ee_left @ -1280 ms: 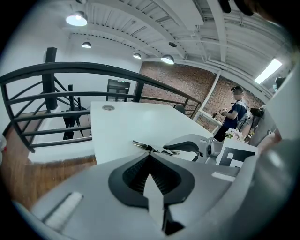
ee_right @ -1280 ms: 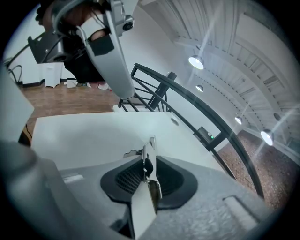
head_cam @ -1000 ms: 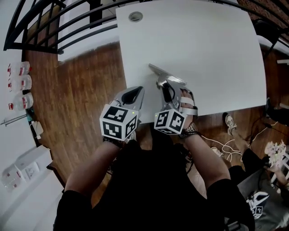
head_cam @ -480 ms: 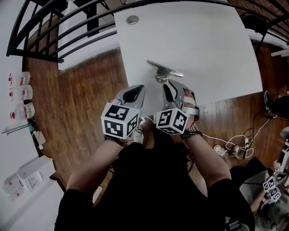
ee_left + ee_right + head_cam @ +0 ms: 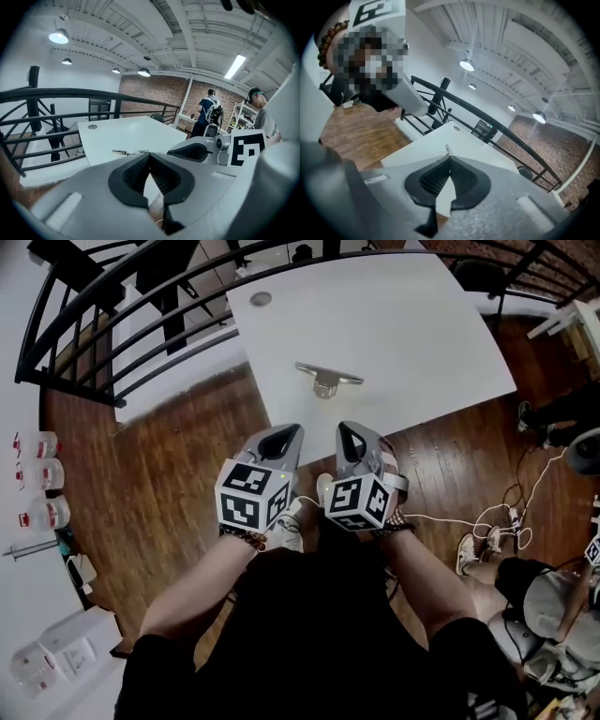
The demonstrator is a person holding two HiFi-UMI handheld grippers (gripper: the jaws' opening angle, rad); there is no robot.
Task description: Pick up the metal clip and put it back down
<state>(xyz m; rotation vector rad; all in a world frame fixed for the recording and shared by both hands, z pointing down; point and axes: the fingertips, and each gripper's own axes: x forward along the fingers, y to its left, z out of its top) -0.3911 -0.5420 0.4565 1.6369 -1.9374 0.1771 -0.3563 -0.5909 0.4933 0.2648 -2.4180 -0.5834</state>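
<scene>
White bench (image 5: 403,324), upper centre, bears the metal clip (image 5: 327,378); below it, my left gripper (image 5: 280,433) and right gripper (image 5: 347,431), jaws clenched empty, the right's just closed.

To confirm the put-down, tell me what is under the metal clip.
The metal clip lies on the bare white table. The patch directly beneath is hidden by the clip.

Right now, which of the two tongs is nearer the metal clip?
The right tongs: the metal clip lies on the table almost straight ahead of them, while the left tongs sit farther aside. Both shut, empty.
</scene>
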